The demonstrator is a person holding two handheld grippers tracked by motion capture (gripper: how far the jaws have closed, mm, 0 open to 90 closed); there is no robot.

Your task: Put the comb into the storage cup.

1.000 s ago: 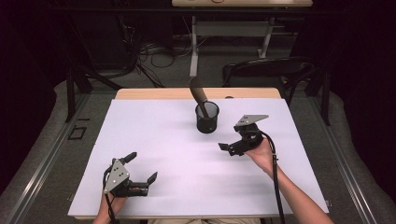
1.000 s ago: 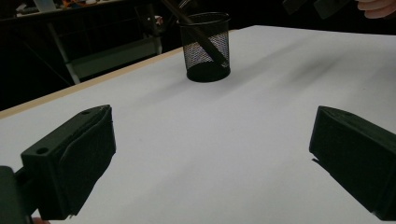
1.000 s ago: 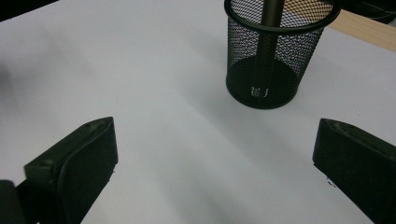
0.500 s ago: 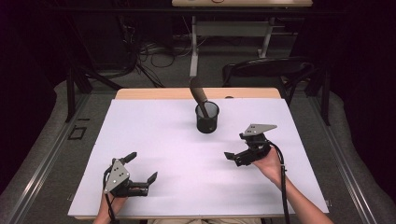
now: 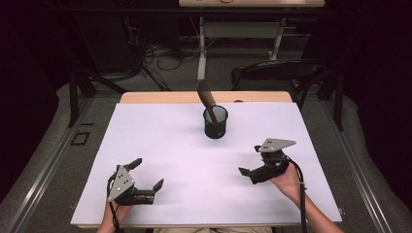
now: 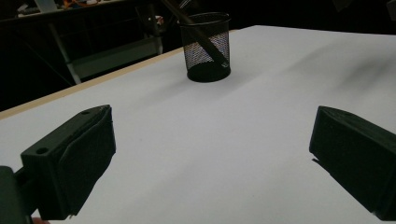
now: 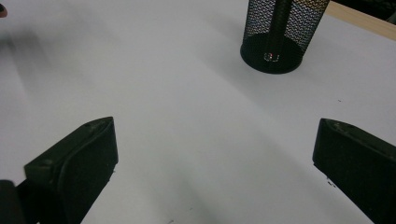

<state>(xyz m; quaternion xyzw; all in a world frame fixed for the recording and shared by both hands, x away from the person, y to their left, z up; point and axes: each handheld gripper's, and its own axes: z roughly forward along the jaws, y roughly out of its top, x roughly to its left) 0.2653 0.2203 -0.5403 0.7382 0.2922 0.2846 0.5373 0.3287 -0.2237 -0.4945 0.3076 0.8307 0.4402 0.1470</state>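
Both hand-held grippers gape empty over the tabletop (image 5: 194, 145).
Left hand-held gripper (image 5: 145, 175) lower left, right hand-held gripper (image 5: 248, 161) lower right; mesh cup (image 5: 215, 122) at centre.

left hand-held gripper (image 5: 145, 174): black jaws | grey plate | black cable, seemingly

A white table sheet (image 5: 165, 141) is edged at the far side by a pale wood strip (image 5: 160, 97). On it, a black cup (image 5: 215, 122) is patterned in fine wire mesh — a dark, possibly brown tool (image 5: 206, 95) is seen inside. Both grippers, left (image 5: 147, 176) and right (image 5: 248, 161), are black — each topped by a grey plate.
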